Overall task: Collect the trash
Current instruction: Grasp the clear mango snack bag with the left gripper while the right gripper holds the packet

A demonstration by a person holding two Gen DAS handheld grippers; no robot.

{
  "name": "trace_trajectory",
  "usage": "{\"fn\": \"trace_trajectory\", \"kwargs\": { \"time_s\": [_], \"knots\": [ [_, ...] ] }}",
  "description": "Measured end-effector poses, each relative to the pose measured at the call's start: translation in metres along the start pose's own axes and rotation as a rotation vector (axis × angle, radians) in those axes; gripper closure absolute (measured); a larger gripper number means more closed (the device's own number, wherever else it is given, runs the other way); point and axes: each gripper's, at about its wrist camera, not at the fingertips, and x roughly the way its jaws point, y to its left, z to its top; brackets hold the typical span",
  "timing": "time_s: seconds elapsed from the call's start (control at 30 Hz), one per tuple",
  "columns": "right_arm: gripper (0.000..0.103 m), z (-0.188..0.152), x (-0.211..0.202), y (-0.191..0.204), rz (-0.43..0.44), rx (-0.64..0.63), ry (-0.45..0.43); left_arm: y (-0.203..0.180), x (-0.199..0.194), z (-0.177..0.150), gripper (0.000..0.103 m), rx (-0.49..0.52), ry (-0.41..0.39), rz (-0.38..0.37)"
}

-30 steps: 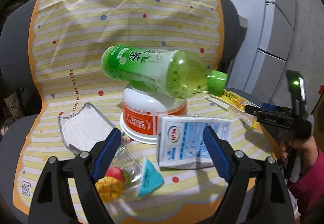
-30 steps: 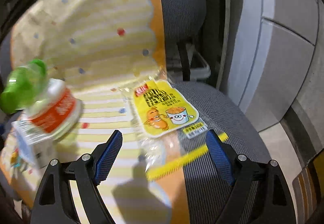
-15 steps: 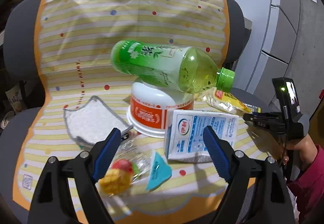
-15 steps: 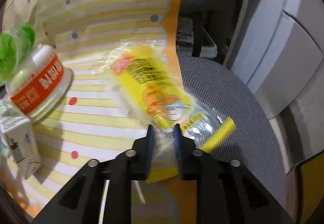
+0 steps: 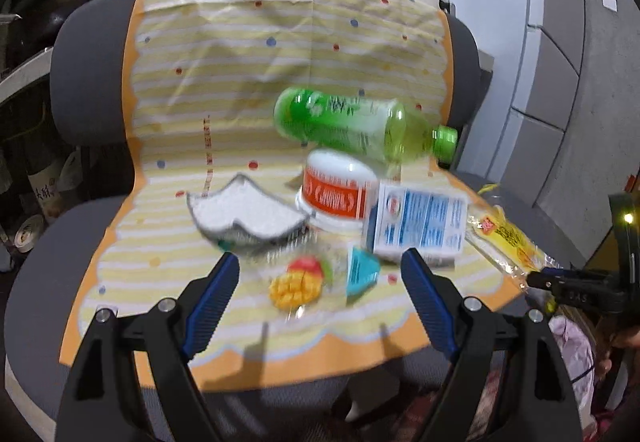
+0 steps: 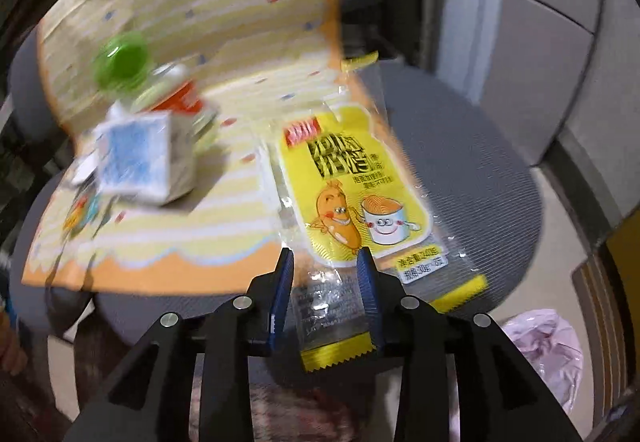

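Note:
A yellow snack wrapper (image 6: 356,194) lies over the front right edge of the chair seat, its clear end between the jaws of my right gripper (image 6: 325,258). Those jaws are opening and stand apart; the right finger lies over the film without pinching it. The left wrist view shows this wrapper (image 5: 504,238) running to the right gripper (image 5: 538,278). A green bottle (image 5: 352,126) rests on a white and orange cup (image 5: 340,194), next to a blue and white carton (image 5: 416,222). My left gripper (image 5: 320,262) is open above a mango wrapper (image 5: 298,282) and a teal scrap (image 5: 360,270), holding nothing.
Everything sits on a striped yellow cloth (image 5: 280,62) draped over a grey office chair (image 6: 460,170). A white pad with a grey rim (image 5: 248,210) lies left of the cup. A pale pink plastic bag (image 6: 540,346) stands on the floor at the lower right. Grey cabinets rise behind.
The right gripper shut on the yellow wrapper, dragged it toward the seat's front edge, then its jaws parted again. The left gripper drew back from the pile, still open.

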Motion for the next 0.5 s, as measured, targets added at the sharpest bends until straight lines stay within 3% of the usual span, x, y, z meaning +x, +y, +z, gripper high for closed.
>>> {"fn": "trace_trajectory", "kwargs": {
  "time_s": [0.07, 0.1, 0.13, 0.37, 0.5],
  "knots": [
    [0.061, -0.001, -0.001, 0.009, 0.051, -0.017, 0.003, 0.004, -0.002, -0.011, 0.022, 0.011, 0.016, 0.000],
    [0.047, 0.000, -0.001, 0.011, 0.054, -0.028, 0.004, 0.006, -0.002, -0.015, 0.022, 0.010, 0.024, -0.001],
    [0.041, -0.001, -0.003, 0.014, 0.055, -0.039, -0.002, 0.010, -0.001, -0.021, 0.022, 0.005, 0.042, -0.008],
    [0.033, -0.009, -0.044, 0.011, 0.044, -0.049, -0.119, 0.017, 0.017, -0.022, 0.022, -0.050, 0.085, -0.001],
    [0.031, -0.008, -0.056, 0.008, 0.034, -0.045, -0.167, 0.003, 0.038, -0.022, 0.020, 0.011, 0.121, 0.042]
  ]
}}
